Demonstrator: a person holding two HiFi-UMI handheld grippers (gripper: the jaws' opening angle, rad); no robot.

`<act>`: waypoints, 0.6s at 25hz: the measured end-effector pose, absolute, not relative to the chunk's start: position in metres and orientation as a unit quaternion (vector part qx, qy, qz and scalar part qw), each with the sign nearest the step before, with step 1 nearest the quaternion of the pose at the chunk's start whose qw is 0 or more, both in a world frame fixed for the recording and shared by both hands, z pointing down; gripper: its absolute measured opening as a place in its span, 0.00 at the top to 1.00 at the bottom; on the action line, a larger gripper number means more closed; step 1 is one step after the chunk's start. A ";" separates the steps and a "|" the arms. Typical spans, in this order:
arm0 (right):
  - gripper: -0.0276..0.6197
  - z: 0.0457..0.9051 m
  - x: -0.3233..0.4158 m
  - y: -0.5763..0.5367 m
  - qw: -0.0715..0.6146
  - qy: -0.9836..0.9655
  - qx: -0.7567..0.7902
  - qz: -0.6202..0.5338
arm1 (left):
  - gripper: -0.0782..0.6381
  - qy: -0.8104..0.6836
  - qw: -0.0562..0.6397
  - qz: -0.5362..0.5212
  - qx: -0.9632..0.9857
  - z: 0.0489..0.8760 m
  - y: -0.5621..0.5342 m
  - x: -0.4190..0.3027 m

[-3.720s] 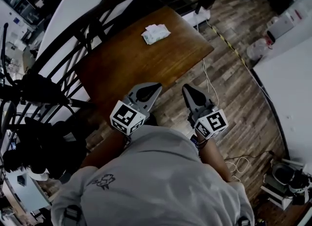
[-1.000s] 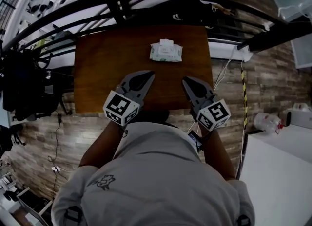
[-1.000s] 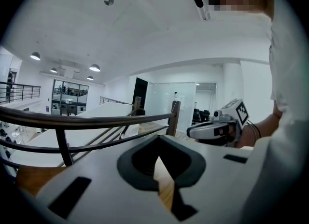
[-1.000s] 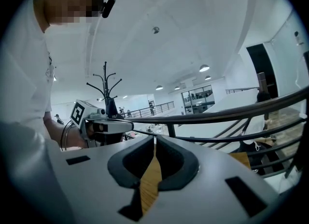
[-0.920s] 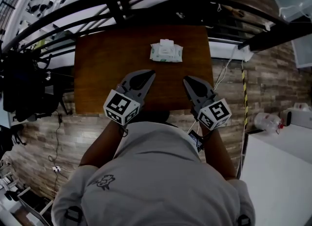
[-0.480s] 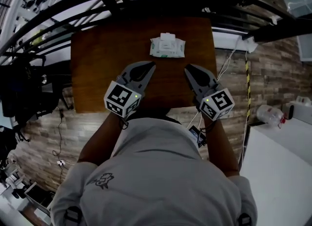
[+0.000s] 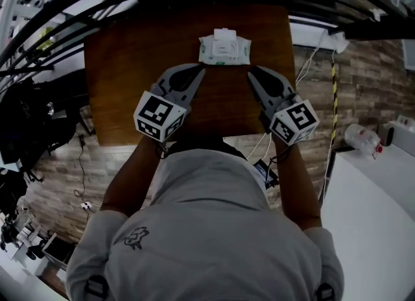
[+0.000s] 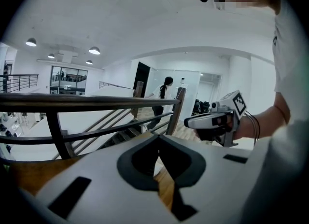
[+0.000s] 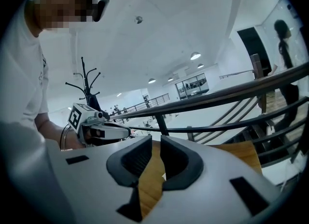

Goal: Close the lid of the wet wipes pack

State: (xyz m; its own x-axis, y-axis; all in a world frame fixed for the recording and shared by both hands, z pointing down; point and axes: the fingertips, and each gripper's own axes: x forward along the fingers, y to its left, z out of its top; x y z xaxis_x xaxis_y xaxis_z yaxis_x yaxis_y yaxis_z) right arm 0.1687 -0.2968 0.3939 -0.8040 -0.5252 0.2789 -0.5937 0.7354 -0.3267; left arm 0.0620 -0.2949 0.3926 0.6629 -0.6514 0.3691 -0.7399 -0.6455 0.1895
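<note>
Both pairs of jaws are closed and empty: the grey left gripper (image 8: pixel 158 140) and grey right gripper (image 9: pixel 155 143) point side by side over the brown wooden table (image 7: pixel 117 66). Their tips are just short of the white-and-green soft wet wipes pack (image 7: pixel 224 49), which lies near the far edge with its white flap lid (image 7: pixel 225 33) apparently raised. Shut tips probably serve as blunt pushers for pressing the lid down; compared with a second ago, both grippers are farther forward, nearer the unmoved pack.
</note>
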 end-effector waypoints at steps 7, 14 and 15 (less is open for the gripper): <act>0.82 0.409 0.160 -0.313 0.084 -0.926 0.293 0.222 | 0.87 -0.384 0.177 0.148 0.894 0.416 -0.311 0.055; 0.75 0.438 0.159 -0.341 0.104 -0.921 0.288 0.240 | 0.87 -0.378 0.199 0.168 0.889 0.450 -0.326 0.051; 0.74 0.444 0.158 -0.345 0.106 -0.920 0.287 0.244 | 0.87 -0.378 0.200 0.168 0.888 0.454 -0.330 0.051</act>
State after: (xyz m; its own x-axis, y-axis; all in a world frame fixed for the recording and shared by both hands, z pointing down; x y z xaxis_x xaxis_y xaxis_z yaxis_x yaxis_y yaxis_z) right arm 0.1579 -0.3450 0.4444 -0.8127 -0.4769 0.3348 -0.5802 0.7155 -0.3892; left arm 0.0505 -0.3297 0.4539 0.6582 -0.6041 0.4494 -0.7384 -0.6343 0.2289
